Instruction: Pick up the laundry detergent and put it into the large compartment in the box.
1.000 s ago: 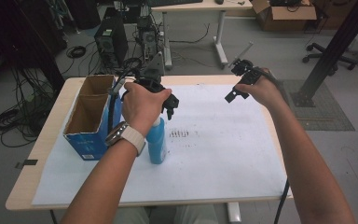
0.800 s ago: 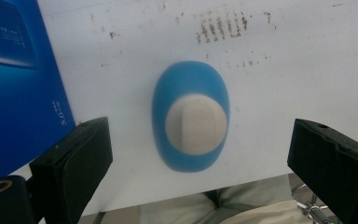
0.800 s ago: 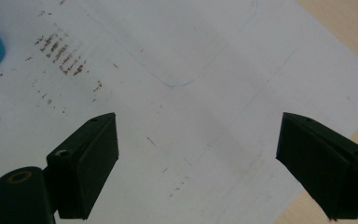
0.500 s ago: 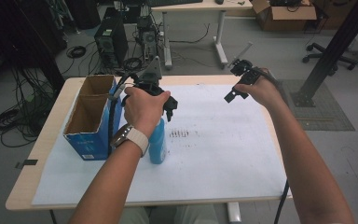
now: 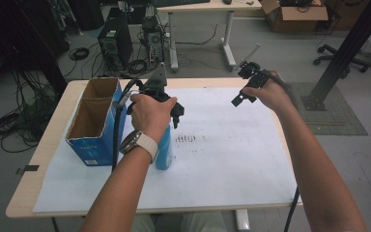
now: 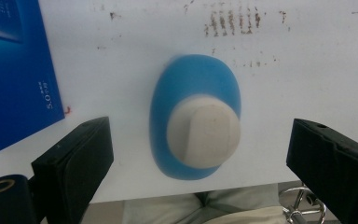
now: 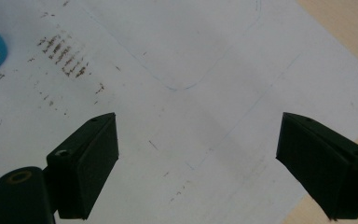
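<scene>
Left tool [image 6: 200,154] held directly above an upright blue bottle [image 6: 196,116] with a white cap [image 6: 204,135], jaws spread wide on either side of the cap and not touching it. The bottle [image 5: 164,150] stands on the white paper sheet [image 5: 232,159] covering the tabletop [image 5: 43,145], just beside an open blue cardboard box [image 5: 94,121] to its left. Right tool [image 5: 244,87] raised over the far right part of the sheet, well apart from the bottle; its jaws gape wide and hold nothing. Brown smudges [image 5: 188,138] mark the paper near the bottle.
</scene>
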